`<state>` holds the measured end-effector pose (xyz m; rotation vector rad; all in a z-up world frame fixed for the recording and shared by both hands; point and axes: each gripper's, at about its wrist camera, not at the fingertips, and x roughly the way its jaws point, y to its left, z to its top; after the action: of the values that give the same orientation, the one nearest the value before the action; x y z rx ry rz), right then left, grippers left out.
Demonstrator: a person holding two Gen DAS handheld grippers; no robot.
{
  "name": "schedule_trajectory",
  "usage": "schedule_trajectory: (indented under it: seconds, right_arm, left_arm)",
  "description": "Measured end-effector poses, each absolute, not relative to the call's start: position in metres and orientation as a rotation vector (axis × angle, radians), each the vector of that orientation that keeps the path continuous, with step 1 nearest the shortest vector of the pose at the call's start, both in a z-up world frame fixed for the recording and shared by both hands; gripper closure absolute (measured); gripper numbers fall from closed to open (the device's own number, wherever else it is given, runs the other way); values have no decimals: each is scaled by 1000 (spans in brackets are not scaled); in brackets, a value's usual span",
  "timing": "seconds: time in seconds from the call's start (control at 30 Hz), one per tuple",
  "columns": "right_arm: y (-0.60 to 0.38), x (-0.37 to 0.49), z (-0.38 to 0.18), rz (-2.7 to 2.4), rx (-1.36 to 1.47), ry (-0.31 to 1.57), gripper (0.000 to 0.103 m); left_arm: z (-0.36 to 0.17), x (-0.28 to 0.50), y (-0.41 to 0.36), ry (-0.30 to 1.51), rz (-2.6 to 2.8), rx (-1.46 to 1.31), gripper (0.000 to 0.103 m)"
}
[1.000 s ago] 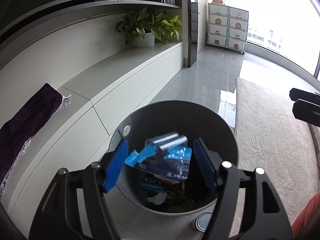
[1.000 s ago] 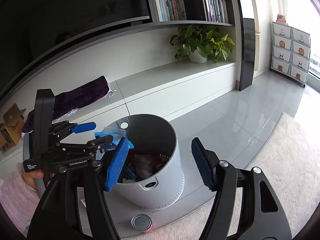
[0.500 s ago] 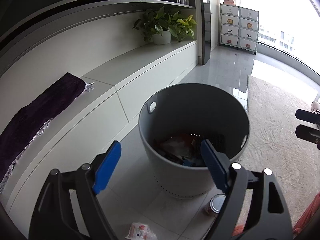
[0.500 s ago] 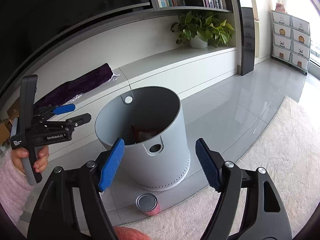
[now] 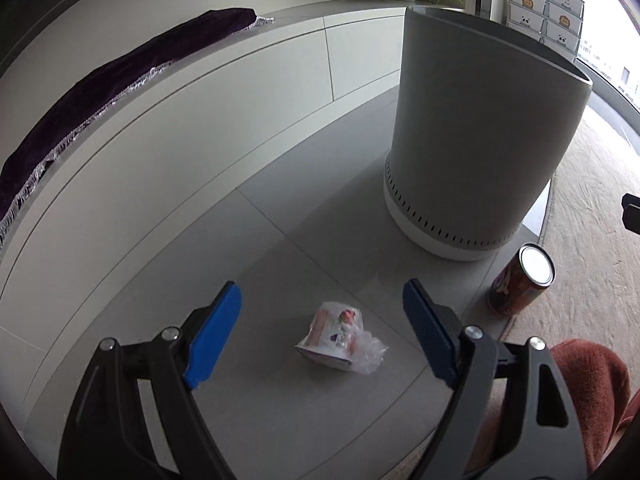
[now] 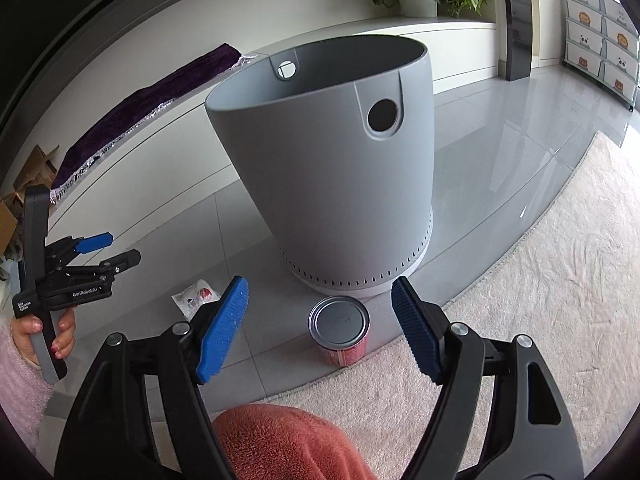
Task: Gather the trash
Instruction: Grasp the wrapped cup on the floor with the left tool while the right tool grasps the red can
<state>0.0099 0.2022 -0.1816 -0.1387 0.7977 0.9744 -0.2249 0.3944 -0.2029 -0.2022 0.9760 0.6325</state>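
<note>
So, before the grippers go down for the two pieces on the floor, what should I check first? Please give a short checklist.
1. Left gripper open and empty: ok.
2. Wrapper lies between its fingers' line, on the tile: ok.
3. Right gripper open and empty: ok.
4. Can upright, centred ahead of the right gripper: ok.
5. Can free of the bin: ok, a gap shows.
6. Room left inside the bin: cannot tell, the inside is hidden.
</note>
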Motion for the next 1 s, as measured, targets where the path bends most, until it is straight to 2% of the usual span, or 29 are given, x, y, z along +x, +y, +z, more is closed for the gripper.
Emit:
schedule_trajectory:
  seconds: [0.4, 1.0]
  right_arm:
    - [229, 17, -257, 911, -257, 930, 31]
    - [288, 36, -314, 976, -384, 1088, 32]
  left_arm:
    - [-313, -232, 420, 1108, 615, -278, 20]
    - [-363, -209, 423, 1172, 561, -296, 20]
